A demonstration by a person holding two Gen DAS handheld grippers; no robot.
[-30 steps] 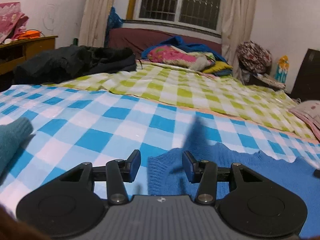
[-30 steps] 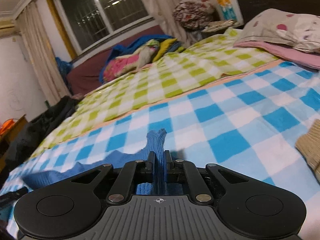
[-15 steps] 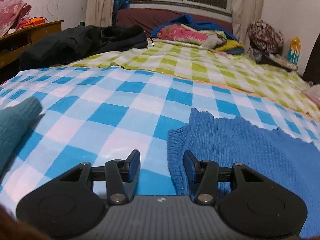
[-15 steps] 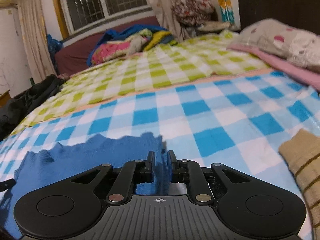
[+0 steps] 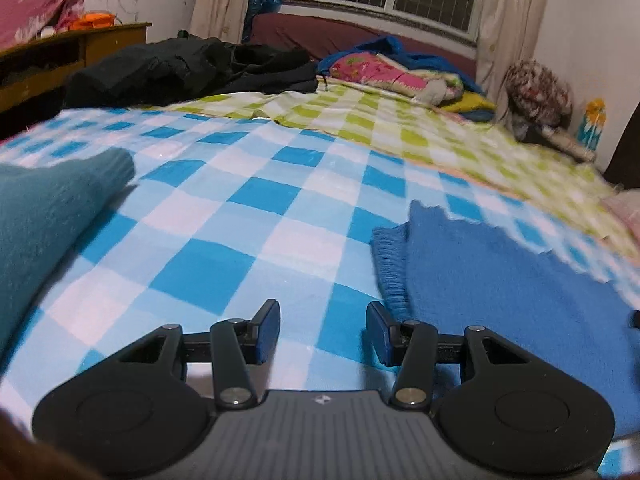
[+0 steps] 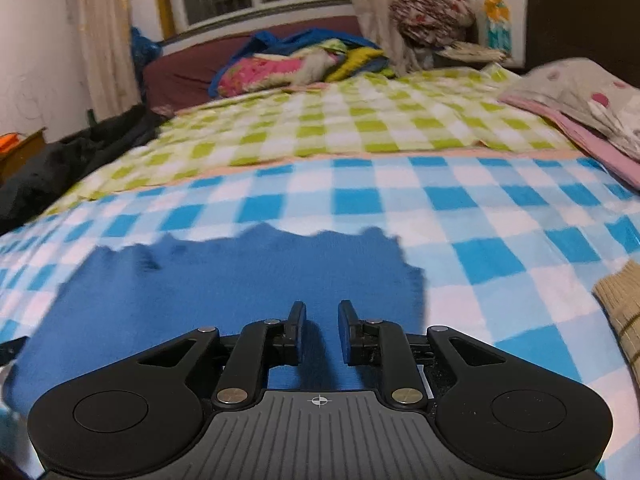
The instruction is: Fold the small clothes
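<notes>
**Releasing the blue knit after laying it flat**

Left wrist view:
- left claw [image 5: 322, 330] stands half open, nothing between the pads; only blue-checked blanket [image 5: 248, 216] shows in the gap.
- blue sweater [image 5: 516, 292] lies flat on the blanket, just right of the claw; its ribbed edge reaches close to the right-hand finger. A second ago that edge sat directly ahead between the fingers, so the claw has slid left, clear of the cloth.
- teal garment [image 5: 44, 224] sits at the left edge, well apart from the sweater.
- Black clothing [image 5: 180, 68] lies far back on the bed.

Right wrist view:
- right claw [image 6: 322, 330] has its jaws opening. A second ago they pinched a raised ridge of blue knit; now the gap is narrow and shows flat sweater [image 6: 224, 280] below, no cloth pressed by the pads.
- Sweater is spread wide on the blanket, far edge ragged, right corner near the claw.
- tan striped garment [image 6: 620, 304] lies at the right edge, apart from the sweater.

Reading: the drop looks finished; the sweater is laid out, the first fold not yet made.

Count: two claws, one blue sweater, one teal garment, one tan striped garment, one black heap.
</notes>
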